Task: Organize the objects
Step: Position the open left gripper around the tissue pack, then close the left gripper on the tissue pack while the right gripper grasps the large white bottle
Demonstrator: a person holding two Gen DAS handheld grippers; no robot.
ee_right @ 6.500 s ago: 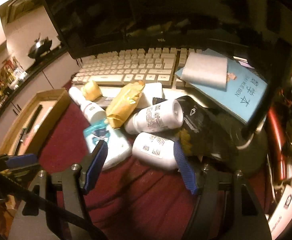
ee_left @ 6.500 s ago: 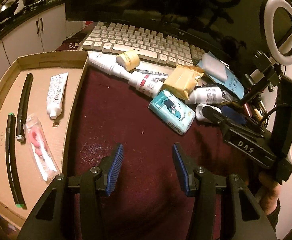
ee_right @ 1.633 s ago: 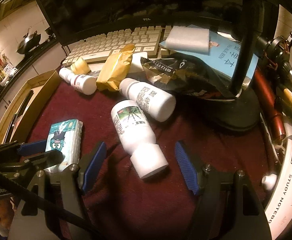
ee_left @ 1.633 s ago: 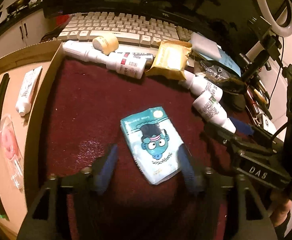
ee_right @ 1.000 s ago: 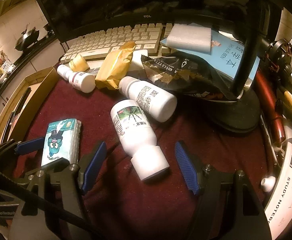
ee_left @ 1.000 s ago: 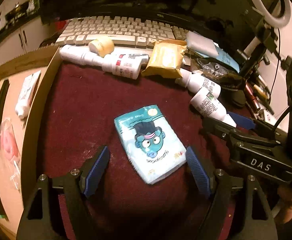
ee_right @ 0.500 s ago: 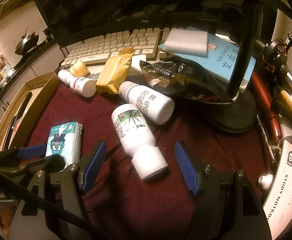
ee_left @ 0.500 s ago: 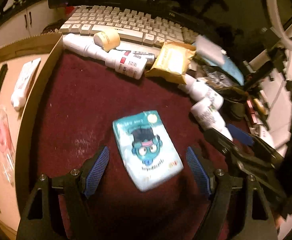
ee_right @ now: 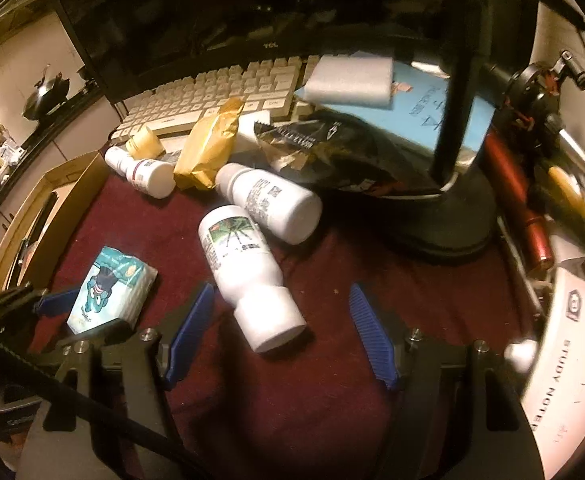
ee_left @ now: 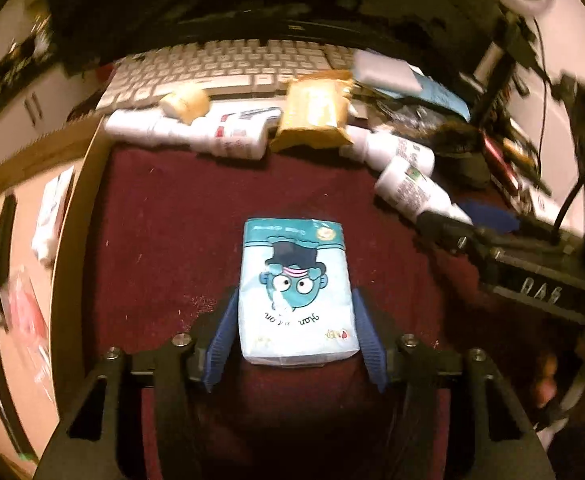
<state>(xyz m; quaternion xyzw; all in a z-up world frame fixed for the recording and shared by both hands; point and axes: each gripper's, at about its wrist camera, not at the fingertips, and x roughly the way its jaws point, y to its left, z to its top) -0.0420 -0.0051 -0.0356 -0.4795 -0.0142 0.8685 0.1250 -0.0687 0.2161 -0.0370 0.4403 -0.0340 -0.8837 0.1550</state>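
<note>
My left gripper [ee_left: 294, 338] has just been closing on the tissue pack [ee_left: 297, 292], blue pads at both its sides on the red cloth [ee_left: 164, 224]; whether they press I cannot tell. Only the right view shows my right gripper [ee_right: 280, 336], wide open around a lying white bottle [ee_right: 248, 276]. Half a second ago the pack lay skewed between wider pads; now it sits square.
</note>
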